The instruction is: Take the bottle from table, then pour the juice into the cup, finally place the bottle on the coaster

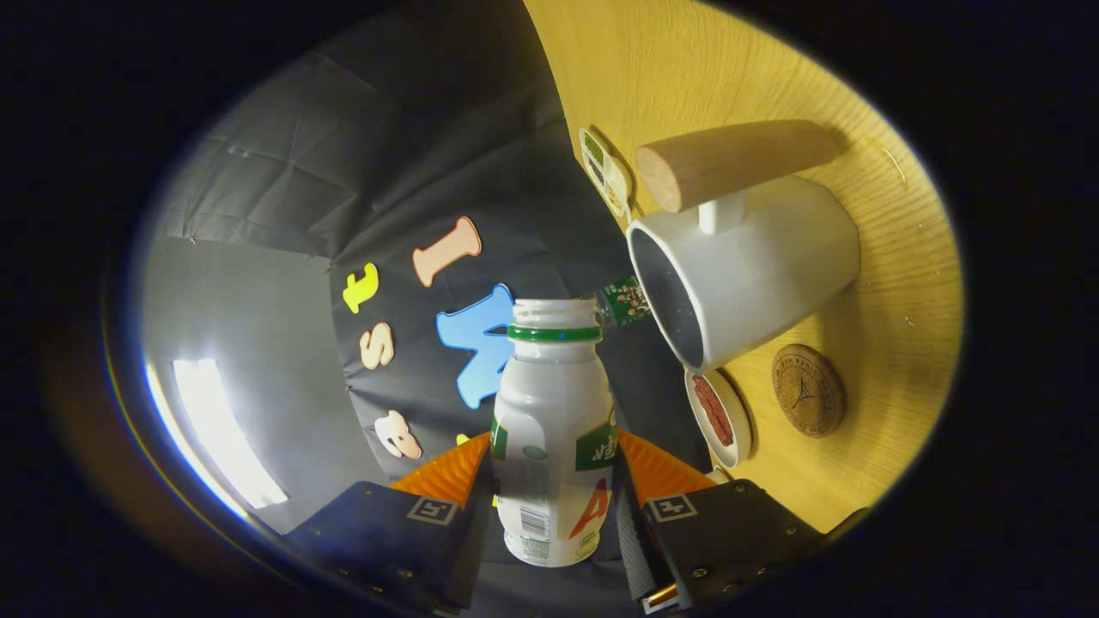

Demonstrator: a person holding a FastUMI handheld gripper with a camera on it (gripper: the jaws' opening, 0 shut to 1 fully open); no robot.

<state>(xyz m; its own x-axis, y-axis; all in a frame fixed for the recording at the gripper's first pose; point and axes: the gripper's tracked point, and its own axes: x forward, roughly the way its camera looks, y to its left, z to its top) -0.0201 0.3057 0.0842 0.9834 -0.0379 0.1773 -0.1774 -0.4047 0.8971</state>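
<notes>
Gripper (554, 498), lower centre of frame, was clamped on the bottle (554, 429), one finger pressed to each side of its lower body. Bottle uncapped, mouth pointing up-frame. The whole view was rolled, so the table (738, 60) ran down the right side.

Cup (743, 270), right of centre, showed its open mouth toward the bottle's neck; its wooden handle (734, 163) sat above it. Coaster (807, 390) lay lower right, beyond the cup. A small dish (721, 421) lay beside it.

Judgement: pour under way or just starting. Bottle mouth looked short of the cup rim; best brought closer over the opening before tipping further, slowly, with the grip kept firm.
</notes>
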